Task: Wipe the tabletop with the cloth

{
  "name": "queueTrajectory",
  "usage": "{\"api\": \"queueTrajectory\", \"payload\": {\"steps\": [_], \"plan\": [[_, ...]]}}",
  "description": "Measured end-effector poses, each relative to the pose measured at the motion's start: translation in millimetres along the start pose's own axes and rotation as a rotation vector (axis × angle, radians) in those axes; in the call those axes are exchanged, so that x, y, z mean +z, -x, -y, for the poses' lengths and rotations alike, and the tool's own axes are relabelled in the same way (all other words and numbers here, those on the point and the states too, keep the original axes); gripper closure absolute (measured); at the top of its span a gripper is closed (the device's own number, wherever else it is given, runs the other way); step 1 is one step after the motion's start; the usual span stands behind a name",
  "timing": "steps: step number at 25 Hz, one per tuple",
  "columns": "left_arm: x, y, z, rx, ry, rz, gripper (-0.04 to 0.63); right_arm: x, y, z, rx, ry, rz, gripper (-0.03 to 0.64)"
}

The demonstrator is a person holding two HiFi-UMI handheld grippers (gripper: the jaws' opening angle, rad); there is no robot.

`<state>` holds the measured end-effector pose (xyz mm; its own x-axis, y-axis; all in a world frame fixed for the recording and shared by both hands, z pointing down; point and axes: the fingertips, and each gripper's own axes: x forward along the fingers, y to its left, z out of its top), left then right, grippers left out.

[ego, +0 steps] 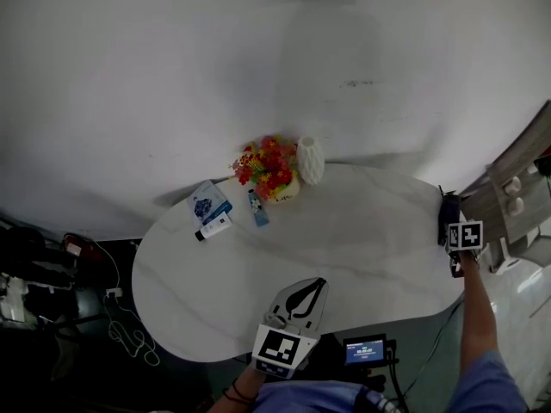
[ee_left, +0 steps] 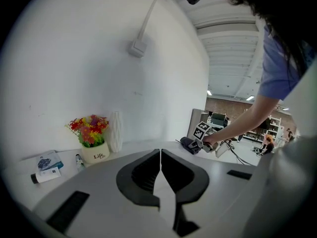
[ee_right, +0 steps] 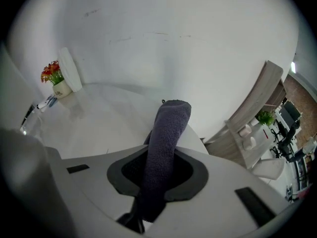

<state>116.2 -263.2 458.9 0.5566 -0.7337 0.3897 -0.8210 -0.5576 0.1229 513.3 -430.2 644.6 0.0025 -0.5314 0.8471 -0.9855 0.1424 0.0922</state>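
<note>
The dark grey cloth (ee_right: 163,152) is folded into a thick roll and pinched between the jaws of my right gripper (ee_right: 159,170), which is shut on it. Its far end reaches the right edge of the white oval tabletop (ego: 344,256). In the head view the right gripper (ego: 454,233) sits at that right edge with the cloth (ego: 447,209) showing as a dark patch. My left gripper (ego: 307,295) hovers over the table's near edge, shut, jaws touching with nothing between them (ee_left: 159,175). From the left gripper view the cloth (ee_left: 188,144) lies at the far right rim.
At the table's back stand a pot of red and yellow flowers (ego: 269,173), a white ribbed vase (ego: 310,159), a small blue tube (ego: 257,208), a blue box (ego: 209,203) and a white tube (ego: 213,227). A wooden shelf unit (ego: 512,192) stands just right of the table. Cables (ego: 129,329) lie on the floor at left.
</note>
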Motion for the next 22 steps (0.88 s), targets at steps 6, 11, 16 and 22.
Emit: {"api": "queueTrajectory", "payload": {"steps": [6,11,16,22], "plan": [[-2,21,-13,0.029,0.014,0.016,0.578,14,32,-68,0.088,-0.016,0.052,0.541],[-11,54,-31,0.054,0.034,0.042,0.578,23,72,-181,0.240,0.038,0.101,0.541],[-29,110,-61,0.103,0.051,0.064,0.578,26,113,-303,0.382,0.066,0.132,0.541],[-67,206,-103,0.175,0.099,0.070,0.578,8,154,-463,0.545,0.153,0.131,0.541]]}}
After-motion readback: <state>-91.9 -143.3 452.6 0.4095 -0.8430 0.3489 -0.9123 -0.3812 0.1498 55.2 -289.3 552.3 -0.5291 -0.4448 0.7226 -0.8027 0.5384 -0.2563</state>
